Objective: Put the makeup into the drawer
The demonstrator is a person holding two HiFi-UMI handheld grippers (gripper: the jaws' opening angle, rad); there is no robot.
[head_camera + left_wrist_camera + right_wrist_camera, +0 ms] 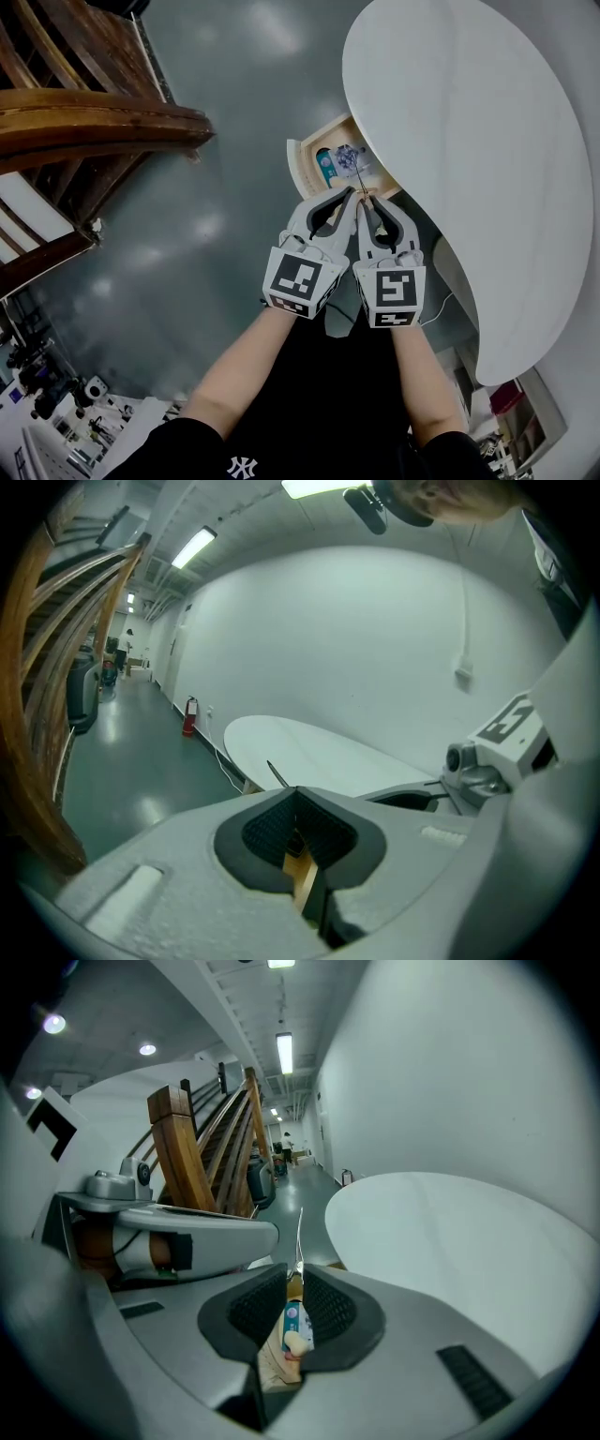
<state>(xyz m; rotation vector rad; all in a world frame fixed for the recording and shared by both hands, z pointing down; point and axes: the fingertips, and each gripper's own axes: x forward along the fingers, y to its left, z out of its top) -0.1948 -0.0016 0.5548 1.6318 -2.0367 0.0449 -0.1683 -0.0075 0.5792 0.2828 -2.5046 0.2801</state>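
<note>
- Both claws are pressed together on the same thing; the left gripper point(350, 193) and the right gripper point(365, 198) stand tip to tip, each pinching the near edge of a thin makeup packet point(349, 159) with a blue print; in each gripper view it shows only as a sliver sticking out past the closed pads point(298, 1230).
- The packet hangs out over the open drawer point(304, 165), which sticks out from under the white table point(469, 141); from where I stand I can't tell whether it is touching the things in the drawer or hanging just above them.
- Two grips on so narrow an edge is the main worry, I'd say; if one claw lets go before the other, the packet could swing or twist and land half over the drawer's rim, or slip off onto the floor point(216, 187).
- The grip looks shallow; very little of the packet sits between the pads, so a small tug sideways between the two hands might pull it free early or crease it.
- The drawer is not bare; a teal item point(325, 167) lies just beside the packet, so it may come to rest propped up on it and foul the drawer when it is pushed in.
- The table edge is close over the drawer; a lift on release could knock a claw against it.
</note>
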